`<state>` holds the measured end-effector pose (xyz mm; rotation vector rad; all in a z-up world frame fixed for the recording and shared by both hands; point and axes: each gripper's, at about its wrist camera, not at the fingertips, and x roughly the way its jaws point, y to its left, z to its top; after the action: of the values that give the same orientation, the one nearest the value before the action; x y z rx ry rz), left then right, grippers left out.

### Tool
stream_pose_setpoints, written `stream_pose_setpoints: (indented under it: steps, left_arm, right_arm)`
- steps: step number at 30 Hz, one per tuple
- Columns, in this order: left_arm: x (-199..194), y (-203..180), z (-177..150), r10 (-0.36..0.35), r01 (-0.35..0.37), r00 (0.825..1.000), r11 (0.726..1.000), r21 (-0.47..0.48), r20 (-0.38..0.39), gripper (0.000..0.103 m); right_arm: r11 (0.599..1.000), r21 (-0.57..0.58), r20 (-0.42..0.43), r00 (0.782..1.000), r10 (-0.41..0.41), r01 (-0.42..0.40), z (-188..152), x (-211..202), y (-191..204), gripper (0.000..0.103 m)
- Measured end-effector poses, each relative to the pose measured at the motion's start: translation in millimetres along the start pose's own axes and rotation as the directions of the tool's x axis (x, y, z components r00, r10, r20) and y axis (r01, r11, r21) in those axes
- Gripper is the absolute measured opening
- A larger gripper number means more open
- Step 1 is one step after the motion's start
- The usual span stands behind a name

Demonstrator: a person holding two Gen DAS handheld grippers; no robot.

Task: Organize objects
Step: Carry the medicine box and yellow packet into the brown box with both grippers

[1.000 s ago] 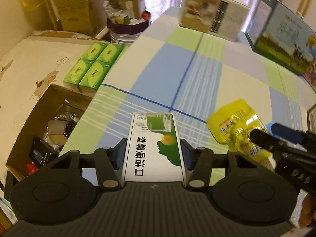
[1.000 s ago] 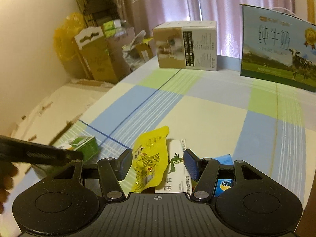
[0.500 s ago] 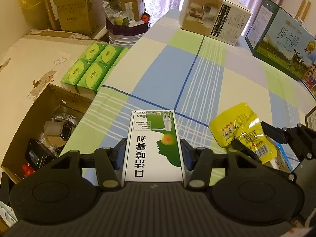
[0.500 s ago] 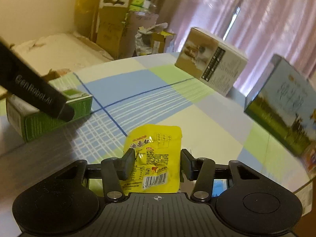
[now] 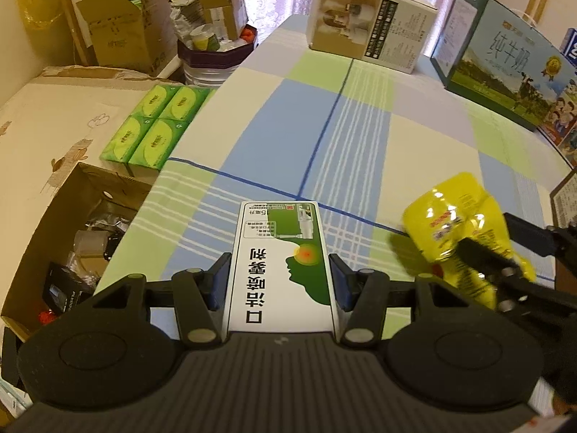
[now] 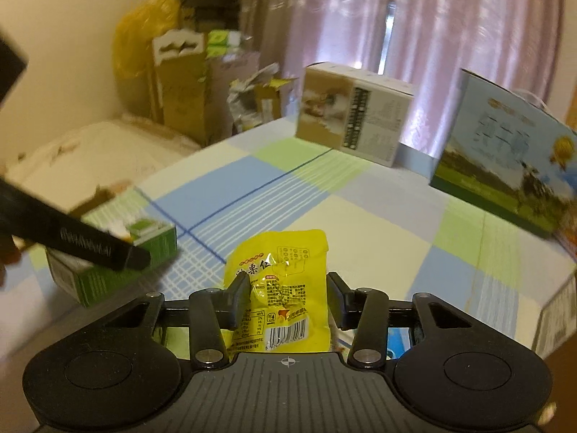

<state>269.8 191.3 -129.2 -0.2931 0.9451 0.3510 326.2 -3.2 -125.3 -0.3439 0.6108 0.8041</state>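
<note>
The left gripper (image 5: 279,281) is seen clamped on a green-and-white carton (image 5: 281,263), both pads pressed against its long sides; the carton projects toward 12 o'clock above the checked tablecloth (image 5: 324,133). In the right wrist view the carton appears to be carried clear of the cloth, though contact cannot be ruled out. The right gripper (image 6: 288,296) is closed partway on a yellow snack pouch (image 6: 281,288), which is pinched between the pads with its top edge pointing to 12 o'clock; in the left wrist view the pouch is found at 3 o'clock, raised off the cloth. The step in hand is judged to be a double carry, both items having been picked up and neither yet placed. A destination is called for next: an open cardboard box (image 5: 72,238) lies at 9 o'clock beside the table, and two large printed boxes (image 6: 355,115) stand at 1 o'clock. The intended spot cannot be told.
</note>
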Motion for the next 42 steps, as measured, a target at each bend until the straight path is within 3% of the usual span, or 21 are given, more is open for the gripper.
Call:
stream_pose_setpoints:
  steps: [9,22,28,42]
  left_arm:
    - [-27.5,-20.0,-0.5,-0.051,0.047,0.996,0.997,0.057,0.069,0.051]
    - [-80.8,-77.9,5.1,-0.173,0.147,0.972,0.975,0.167,0.160,0.051]
    - [-100.6,-114.2,4.1,-0.260,0.226,0.954,0.951,0.210,0.152,0.051]
    - [-134.4,-231.8,-3.5,-0.380,0.311,0.917,0.872,0.378,0.121,0.051]
  right_arm:
    - [0.979,0.204,0.050,0.999,0.012,-0.022,8.8,-56.4,-41.8,0.042]
    - [0.950,0.312,0.116,0.992,-0.046,0.007,10.3,-136.8,-92.7,0.042]
    - [0.923,0.383,0.134,0.986,-0.095,0.036,1.6,-177.8,-127.4,0.042]
    - [0.832,0.538,0.126,0.962,-0.241,0.138,-43.5,-268.2,-210.9,0.042]
